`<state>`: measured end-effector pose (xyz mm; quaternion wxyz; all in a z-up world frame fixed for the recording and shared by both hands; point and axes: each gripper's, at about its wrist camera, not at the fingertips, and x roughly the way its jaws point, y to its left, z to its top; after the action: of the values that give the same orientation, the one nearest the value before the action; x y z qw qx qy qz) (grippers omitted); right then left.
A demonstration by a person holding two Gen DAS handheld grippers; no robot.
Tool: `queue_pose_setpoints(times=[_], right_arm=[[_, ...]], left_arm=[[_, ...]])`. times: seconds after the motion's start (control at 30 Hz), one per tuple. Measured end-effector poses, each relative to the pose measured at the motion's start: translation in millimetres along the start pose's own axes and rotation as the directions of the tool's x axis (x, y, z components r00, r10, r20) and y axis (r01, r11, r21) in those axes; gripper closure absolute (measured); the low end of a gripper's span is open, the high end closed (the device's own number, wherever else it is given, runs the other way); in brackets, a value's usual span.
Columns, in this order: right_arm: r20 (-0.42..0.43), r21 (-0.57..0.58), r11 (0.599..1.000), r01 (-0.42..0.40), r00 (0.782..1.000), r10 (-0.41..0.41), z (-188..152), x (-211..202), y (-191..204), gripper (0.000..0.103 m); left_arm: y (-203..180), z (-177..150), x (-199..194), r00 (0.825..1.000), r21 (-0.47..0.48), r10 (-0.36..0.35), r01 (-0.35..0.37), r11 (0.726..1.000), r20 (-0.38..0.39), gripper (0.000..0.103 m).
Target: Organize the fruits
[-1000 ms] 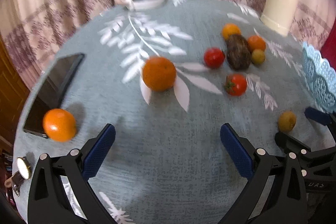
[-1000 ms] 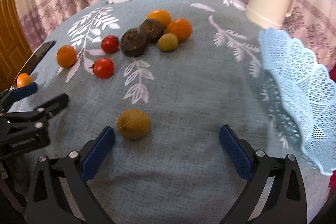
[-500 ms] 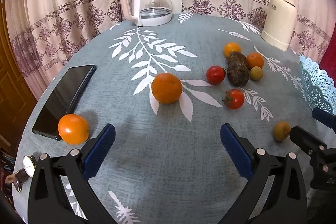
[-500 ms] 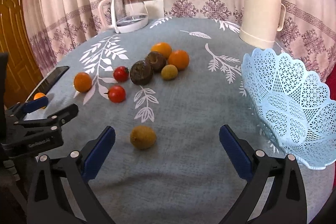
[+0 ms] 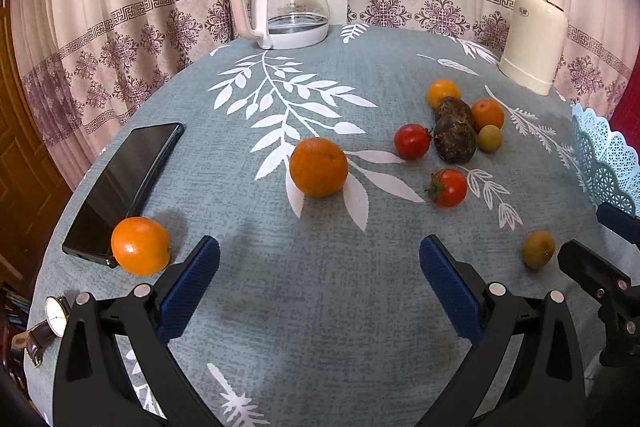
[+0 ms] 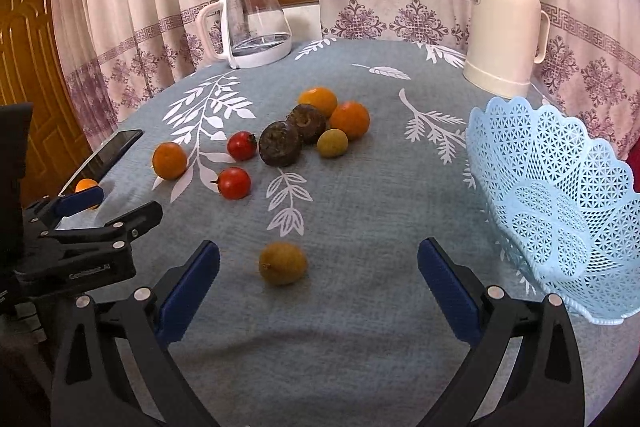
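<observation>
Fruit lies scattered on a round grey-blue tablecloth. An orange [image 5: 319,167] sits ahead of my open left gripper [image 5: 320,283], and another orange [image 5: 140,245] rests beside a phone at its left. Two red tomatoes [image 5: 412,141] [image 5: 448,187], two dark brown fruits [image 5: 455,139], two small oranges [image 5: 487,113] and a green fruit [image 5: 489,138] cluster at right. A brownish-yellow fruit [image 6: 283,263] lies just ahead of my open right gripper [image 6: 318,283]. The light-blue lattice basket [image 6: 560,203], with nothing in it, stands to the right.
A black phone [image 5: 124,179] and a wristwatch [image 5: 48,323] lie near the table's left edge. A glass kettle [image 5: 286,7] and a cream thermos [image 5: 534,31] stand at the back by the curtains. The left gripper's body [image 6: 80,247] shows in the right wrist view.
Both grippers have drawn back and up from the table, so the fruits look farther away and more of the room shows. No fruit has moved.
</observation>
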<state>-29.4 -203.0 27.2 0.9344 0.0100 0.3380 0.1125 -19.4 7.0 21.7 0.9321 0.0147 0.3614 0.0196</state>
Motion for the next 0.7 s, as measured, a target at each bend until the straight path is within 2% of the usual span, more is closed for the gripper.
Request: queue_pose_setpoints(times=[0.5, 0.7], right_arm=[[0.001, 0.004, 1.0, -0.023, 1.0, 0.023, 0, -1, -1, 0.005], [0.007, 0.01, 0.999, -0.034, 0.999, 0.034, 0, -3, -2, 0.005]], left_arm=[[1, 0, -1, 1.0, -0.003, 0.0, 0.0, 1.0, 0.002, 0.002], [24, 1, -5, 0.999, -0.082, -0.045, 0.043, 0.996, -0.012, 0.002]])
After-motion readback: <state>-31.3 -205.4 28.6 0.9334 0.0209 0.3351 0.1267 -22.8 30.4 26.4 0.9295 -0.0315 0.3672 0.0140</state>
